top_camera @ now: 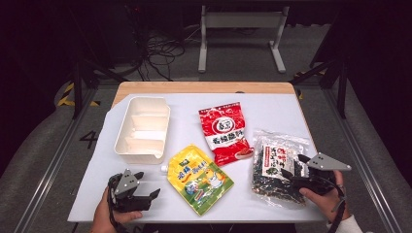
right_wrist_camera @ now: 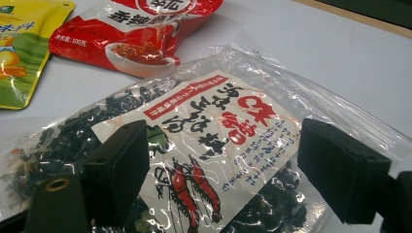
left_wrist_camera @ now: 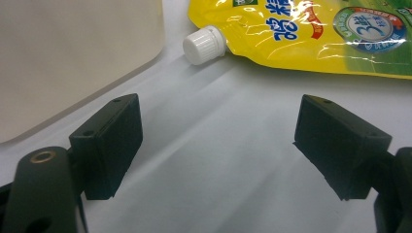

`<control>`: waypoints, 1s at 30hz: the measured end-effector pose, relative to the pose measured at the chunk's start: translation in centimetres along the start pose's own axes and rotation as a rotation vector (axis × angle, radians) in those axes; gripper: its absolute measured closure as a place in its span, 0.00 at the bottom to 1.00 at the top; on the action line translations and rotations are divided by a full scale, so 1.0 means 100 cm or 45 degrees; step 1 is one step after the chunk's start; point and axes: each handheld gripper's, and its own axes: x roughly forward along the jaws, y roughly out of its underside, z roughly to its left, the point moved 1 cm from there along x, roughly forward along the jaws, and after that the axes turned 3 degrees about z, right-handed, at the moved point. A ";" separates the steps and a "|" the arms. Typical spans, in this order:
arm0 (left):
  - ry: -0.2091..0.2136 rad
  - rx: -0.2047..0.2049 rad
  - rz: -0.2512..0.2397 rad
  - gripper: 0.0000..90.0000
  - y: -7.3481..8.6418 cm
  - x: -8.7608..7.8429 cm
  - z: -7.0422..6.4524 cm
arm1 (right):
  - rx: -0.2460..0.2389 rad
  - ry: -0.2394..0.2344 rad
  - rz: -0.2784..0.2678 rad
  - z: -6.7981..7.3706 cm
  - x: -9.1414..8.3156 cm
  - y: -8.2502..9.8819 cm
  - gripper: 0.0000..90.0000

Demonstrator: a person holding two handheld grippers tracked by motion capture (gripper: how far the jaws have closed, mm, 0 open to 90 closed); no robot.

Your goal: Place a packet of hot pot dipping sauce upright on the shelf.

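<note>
Starting at the left edge of the tabletop (top_camera: 277, 104): the left claw (top_camera: 145, 187) sits low near the front edge, held in a hand, jaws spread wide with nothing between them but bare white surface. In the left gripper view the white screw cap (left_wrist_camera: 204, 44) of the yellow spout pouch (top_camera: 199, 179) is a bit ahead of the jaws, not touching them, and the side wall of the white bin (left_wrist_camera: 73, 58) rises on the left.

That white bin (top_camera: 142, 129) stands toward the back left, long side running away from the person, with dividers inside. The yellow spout pouch lies flat just in front of it and to the right, spout pointing at the bin's near corner. Next over is the red seasoning packet (top_camera: 224, 132), flat, its lower end close to the yellow pouch's top edge.

Far right is the clear bag of dark dried seaweed (top_camera: 277, 167) with a white label and red shrimp drawing. The right claw (top_camera: 290, 173) is over its near right part, jaws wide open and straddling the label in the right gripper view (right_wrist_camera: 223, 145). Can't tell if the pads actually touch the plastic, but they aren't pinching it.
</note>
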 end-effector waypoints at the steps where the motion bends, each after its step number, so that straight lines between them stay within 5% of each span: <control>1: -0.002 0.003 0.001 0.20 0.000 0.000 0.001 | -0.002 0.001 -0.002 0.000 0.000 0.000 0.21; 14: -0.001 -0.005 0.003 0.20 0.003 -0.003 -0.001 | -0.005 -0.100 0.011 0.004 0.009 -0.012 0.21; 24: -0.011 -0.010 0.017 0.20 0.007 -0.005 -0.004 | -0.025 -0.228 0.022 0.014 0.036 -0.049 0.20; 30: -0.009 -0.012 0.026 0.20 0.007 -0.004 -0.004 | -0.046 -0.290 0.074 0.021 0.073 -0.086 0.20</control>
